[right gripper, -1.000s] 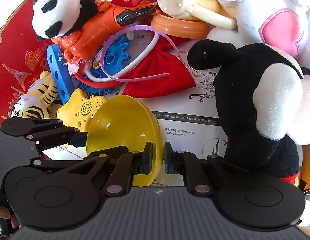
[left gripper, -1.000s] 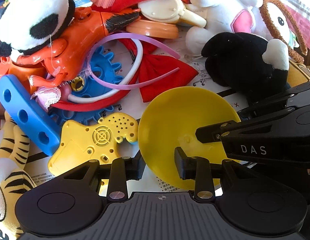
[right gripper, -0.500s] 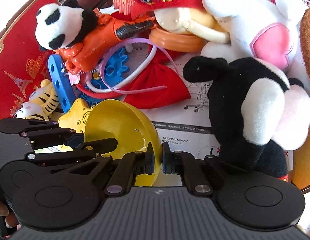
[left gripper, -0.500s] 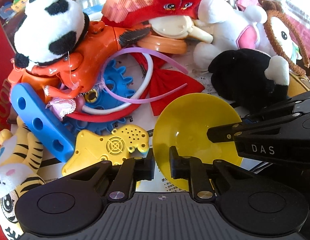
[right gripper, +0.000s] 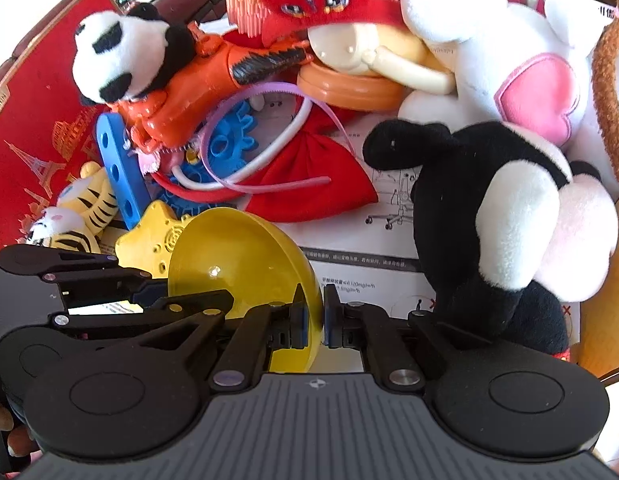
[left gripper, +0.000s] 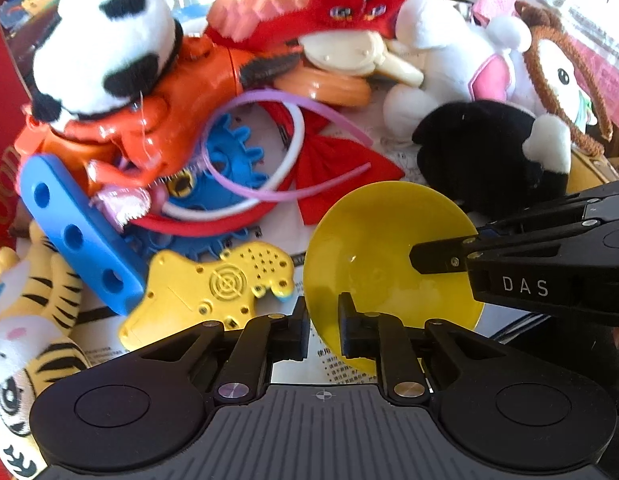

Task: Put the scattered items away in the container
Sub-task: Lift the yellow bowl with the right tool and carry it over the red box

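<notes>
Both tongs pinch the rim of the yellow bowl (left gripper: 385, 248): the left tongs (left gripper: 323, 330) narrow on its near edge, the right tongs (right gripper: 316, 316) clamped on its side. The bowl hangs tilted just beside the yellow toy (left gripper: 213, 284) (amid piled toys). The lift is in hand; next, probably carrying it to the container, which I cannot identify.

Yellow bowl (left gripper: 381, 248); black-white panda (left gripper: 105, 40); tiger (left gripper: 41, 312) yellow, black stripes; red bow (right gripper: 309, 176)

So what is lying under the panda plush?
The panda plush rests on an orange plastic toy, itself overlapping the blue gear. Whatever lies beneath that toy is covered.
</notes>
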Motion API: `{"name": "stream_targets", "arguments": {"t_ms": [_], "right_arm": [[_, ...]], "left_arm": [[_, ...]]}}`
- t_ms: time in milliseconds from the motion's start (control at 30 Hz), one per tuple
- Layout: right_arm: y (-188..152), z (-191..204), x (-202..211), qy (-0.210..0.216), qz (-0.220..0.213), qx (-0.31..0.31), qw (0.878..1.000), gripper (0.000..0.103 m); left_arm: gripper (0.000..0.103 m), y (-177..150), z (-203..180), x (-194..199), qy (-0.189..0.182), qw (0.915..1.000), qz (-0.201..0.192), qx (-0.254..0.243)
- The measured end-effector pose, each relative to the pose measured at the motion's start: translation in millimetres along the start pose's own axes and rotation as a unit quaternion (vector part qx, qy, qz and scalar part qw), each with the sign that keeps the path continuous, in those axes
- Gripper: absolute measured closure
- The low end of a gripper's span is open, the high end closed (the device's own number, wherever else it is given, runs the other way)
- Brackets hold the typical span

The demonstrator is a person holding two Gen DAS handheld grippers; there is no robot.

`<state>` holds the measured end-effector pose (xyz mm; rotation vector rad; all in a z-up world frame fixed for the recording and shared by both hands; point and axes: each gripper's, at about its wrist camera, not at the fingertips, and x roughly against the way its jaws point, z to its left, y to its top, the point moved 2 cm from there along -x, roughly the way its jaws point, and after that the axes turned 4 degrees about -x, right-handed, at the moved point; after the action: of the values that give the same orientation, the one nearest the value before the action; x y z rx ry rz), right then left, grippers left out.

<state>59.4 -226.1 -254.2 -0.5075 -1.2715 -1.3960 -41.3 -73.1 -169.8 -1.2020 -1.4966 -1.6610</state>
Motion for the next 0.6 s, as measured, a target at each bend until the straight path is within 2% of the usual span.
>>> {"name": "stream_targets", "arguments": {"t_ms": [367,600], "right_arm": [[14.7,2.9,22.2,0.006,-0.040,0.004,0.999,0.095],[33.1,9.5,44.3,0.007,-0.069,0.012,0.998,0.095]], "left_arm": [[0.094,18.3,-3.1,24.4,0.020,0.9993,-0.031,-0.009],[0.094,37.4,-1.3,51.1,0.022,0.9976,-0.065,-0.011]]}}
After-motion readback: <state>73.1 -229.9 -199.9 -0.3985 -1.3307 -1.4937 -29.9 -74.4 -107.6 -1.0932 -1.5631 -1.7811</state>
